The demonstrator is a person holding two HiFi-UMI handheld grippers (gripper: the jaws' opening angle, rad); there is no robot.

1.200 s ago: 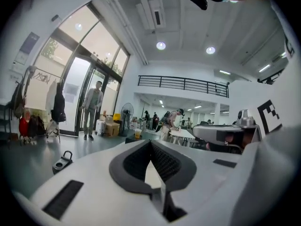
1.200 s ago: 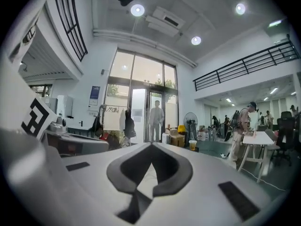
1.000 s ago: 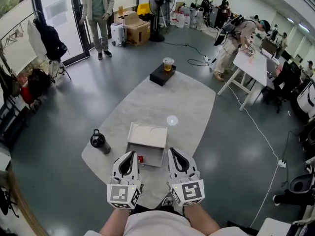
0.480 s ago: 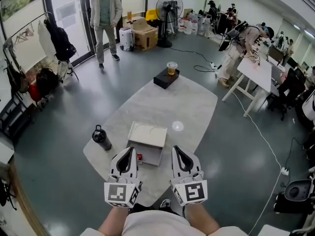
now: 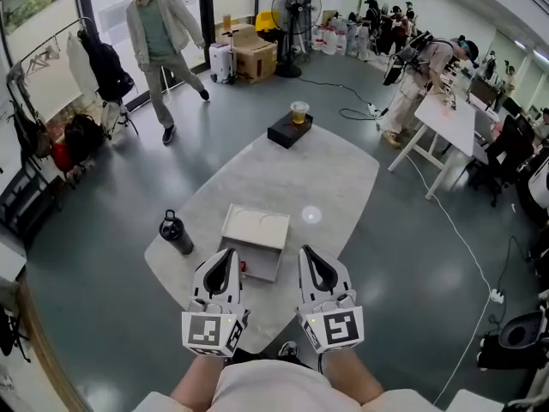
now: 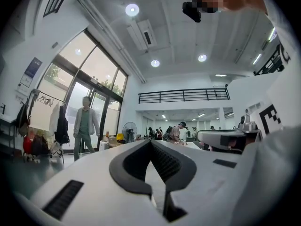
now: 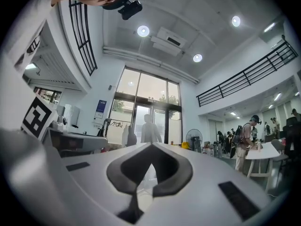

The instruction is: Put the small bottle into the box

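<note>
Left hand-held gripper (image 5: 227,260) and right hand-held gripper (image 5: 309,260) both closed, empty, held level; small bottle (image 5: 244,267) seemingly lies inside box (image 5: 257,227); placing looks done; next move probably just backing off.

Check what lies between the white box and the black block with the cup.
Nothing stands there: the head view shows only bare pale tabletop with a spot of light glare between the white box and the black block.
</note>
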